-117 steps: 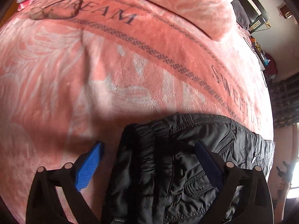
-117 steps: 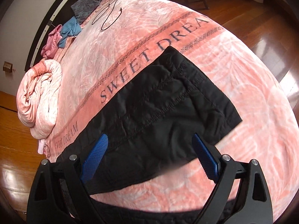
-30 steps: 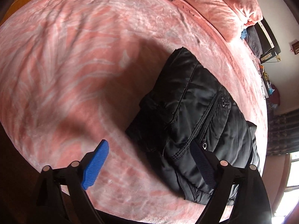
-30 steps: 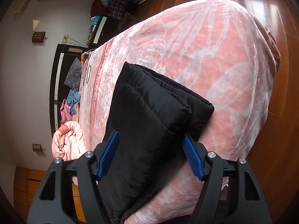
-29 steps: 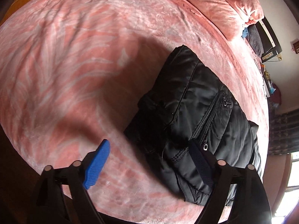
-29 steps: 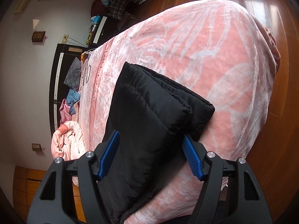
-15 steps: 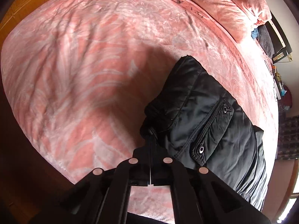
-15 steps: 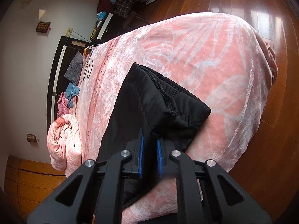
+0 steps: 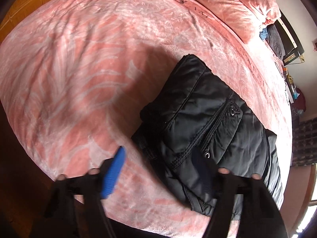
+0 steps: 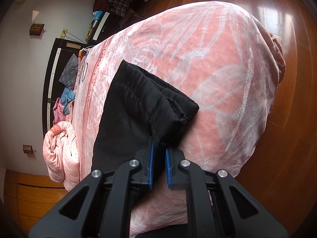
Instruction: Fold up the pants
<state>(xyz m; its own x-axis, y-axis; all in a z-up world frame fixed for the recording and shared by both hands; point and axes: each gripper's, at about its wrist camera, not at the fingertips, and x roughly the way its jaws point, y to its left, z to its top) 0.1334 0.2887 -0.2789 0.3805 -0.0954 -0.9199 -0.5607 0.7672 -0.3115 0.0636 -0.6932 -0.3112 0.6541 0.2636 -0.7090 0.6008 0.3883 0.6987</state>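
Pants: the black puffy pants (image 9: 208,123) lie folded in a thick bundle on the pink blanket (image 9: 79,69). They sit near the edge of the bed, at the side closest to both cameras.
Pants details: the left camera shows a zip pocket with two round snaps on the top layer. The right camera shows the pants (image 10: 134,115) from the other end, with a stitched hem corner sticking out.
Left gripper: the left gripper (image 9: 158,170) is over the near edge of the pants. Its jaws are opening and stand wide apart. One blue pad is over the blanket and the other is dark against the black cloth. The bundle's edge lies between them, but the pads do not press on it. This gripper looks blurry.
Right gripper: the right gripper (image 10: 158,166) has its jaws pinched narrow on a fold of the pants. Black cloth fills the thin gap between the two blue pads.
Blanket: it is pink with pale leaf shapes and covers the whole bed.
Rolled quilt: a pink quilt (image 10: 61,150) lies bunched up at the far side of the bed.
Floor: shiny brown wood floor (image 10: 287,129) is beside the bed.
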